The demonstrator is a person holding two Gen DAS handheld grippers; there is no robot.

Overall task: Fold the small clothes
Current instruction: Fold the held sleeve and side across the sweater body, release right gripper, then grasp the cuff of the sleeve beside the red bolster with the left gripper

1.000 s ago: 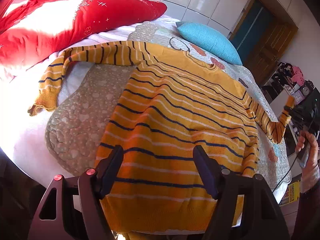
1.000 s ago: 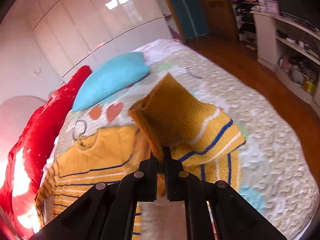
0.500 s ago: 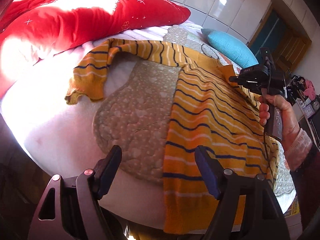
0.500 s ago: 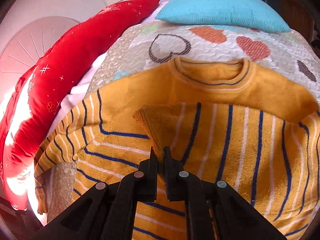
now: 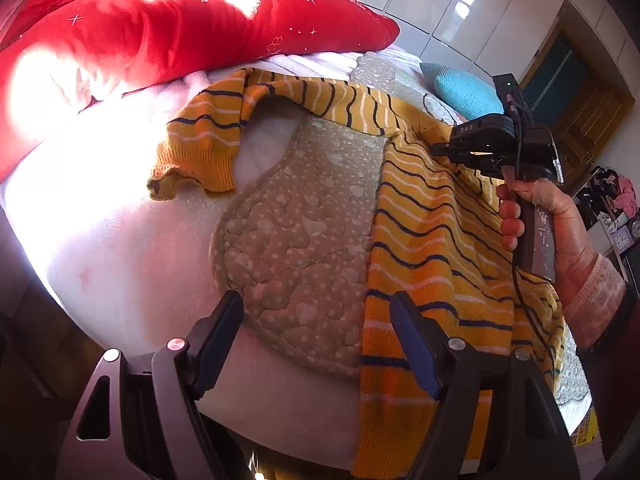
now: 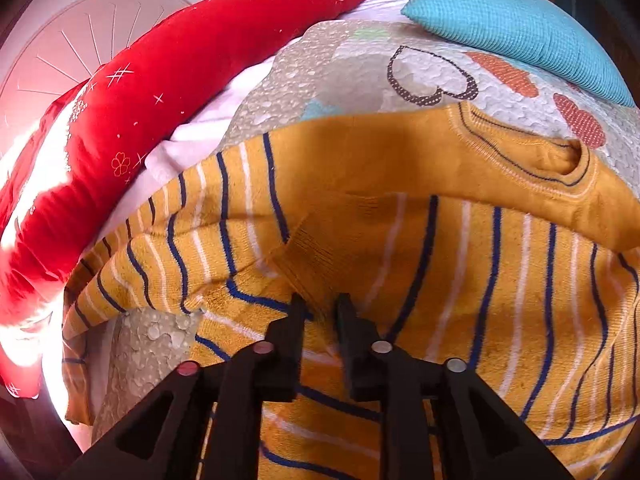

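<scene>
A yellow sweater [image 5: 432, 240] with navy and white stripes lies flat on the bed. Its left sleeve [image 5: 208, 136] stretches out toward the red pillow. Its right sleeve is folded across the chest, and the cuff [image 6: 320, 256] lies just ahead of my right gripper [image 6: 320, 304]. The right gripper's jaws stand slightly apart, just over the cuff's edge; it also shows in the left wrist view [image 5: 444, 152], low over the chest. My left gripper [image 5: 316, 332] is open and empty, above the bed's near edge beside the sweater's hem.
A long red pillow [image 5: 168, 28] lies along the far left of the bed. A blue cushion [image 6: 516, 28] sits beyond the sweater's neck. A quilted mat [image 5: 304, 232] with hearts covers the bed. Cupboards and a door stand behind.
My right gripper carried the right sleeve cuff across onto the sweater's chest, lowered it and opened its jaws. My left gripper swung left toward the bed edge.
</scene>
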